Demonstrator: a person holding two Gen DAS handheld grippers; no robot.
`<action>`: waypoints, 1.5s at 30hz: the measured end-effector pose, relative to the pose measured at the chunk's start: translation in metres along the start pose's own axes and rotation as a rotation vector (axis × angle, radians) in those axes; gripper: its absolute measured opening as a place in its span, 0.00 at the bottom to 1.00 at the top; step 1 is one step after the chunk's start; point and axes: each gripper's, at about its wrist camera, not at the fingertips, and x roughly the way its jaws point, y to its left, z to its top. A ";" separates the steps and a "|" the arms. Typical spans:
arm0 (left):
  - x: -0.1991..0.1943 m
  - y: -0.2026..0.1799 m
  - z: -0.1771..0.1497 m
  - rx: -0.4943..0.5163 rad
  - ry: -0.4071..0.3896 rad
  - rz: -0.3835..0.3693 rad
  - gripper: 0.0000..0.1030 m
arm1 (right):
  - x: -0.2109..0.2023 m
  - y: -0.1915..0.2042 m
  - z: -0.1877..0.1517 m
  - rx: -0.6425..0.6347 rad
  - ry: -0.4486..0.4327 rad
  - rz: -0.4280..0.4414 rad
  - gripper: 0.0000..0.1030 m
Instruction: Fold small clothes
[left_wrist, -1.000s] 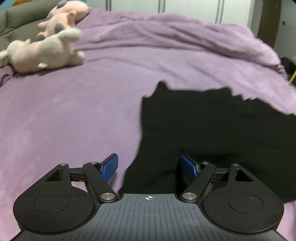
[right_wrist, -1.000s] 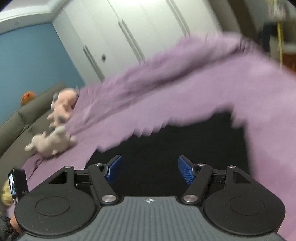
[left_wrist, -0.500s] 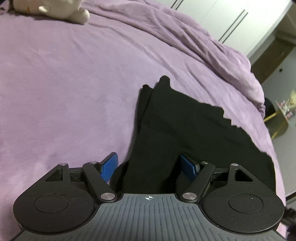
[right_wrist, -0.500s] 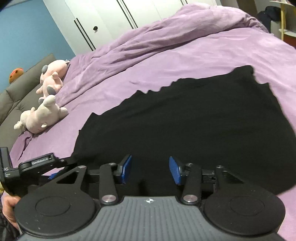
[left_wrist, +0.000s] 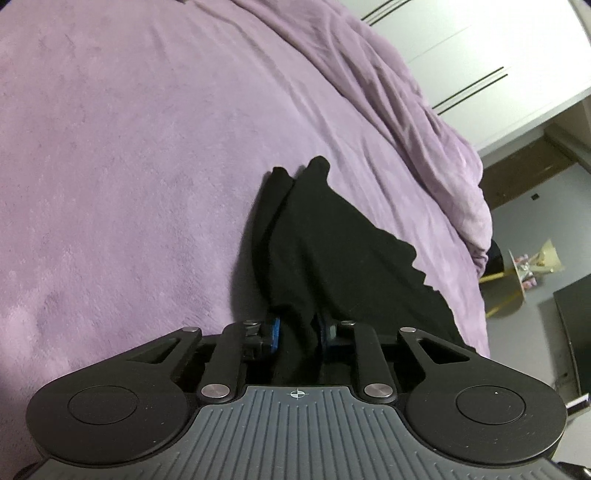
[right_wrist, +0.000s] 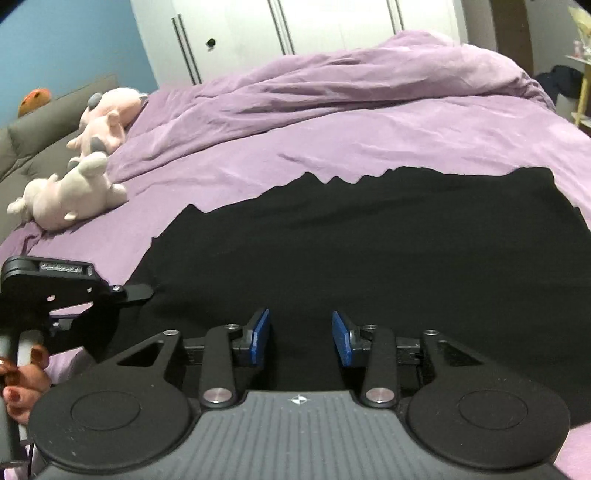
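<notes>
So far my left gripper (left_wrist: 297, 334) has just clamped the black cloth's (left_wrist: 332, 251) near edge on the bed (left_wrist: 129, 166). My right gripper (right_wrist: 301, 338) has been narrowing, its pads not yet pressing the cloth; no fold made.

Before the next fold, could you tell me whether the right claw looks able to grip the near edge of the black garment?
Probably yes: the right claw stands open over the black garment, with nothing in between.

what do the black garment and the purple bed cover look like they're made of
Black garment: soft, thin matte fabric, probably a knit; it bunches where the left gripper pinches it, and one edge is scalloped. Exact fibre unclear.
Purple bed cover: plush, fleece-like fabric, judging by its fuzzy mottled nap and soft rumpled folds.
</notes>
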 end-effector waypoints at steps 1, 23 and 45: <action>-0.001 -0.001 0.000 0.007 0.000 0.004 0.19 | 0.004 0.000 -0.001 -0.022 0.018 0.007 0.38; 0.016 -0.170 -0.058 0.507 0.049 0.119 0.17 | -0.061 -0.111 -0.014 0.319 -0.110 -0.072 0.36; 0.028 -0.128 -0.091 0.362 0.126 0.001 0.43 | -0.039 -0.093 -0.010 0.176 -0.011 -0.015 0.37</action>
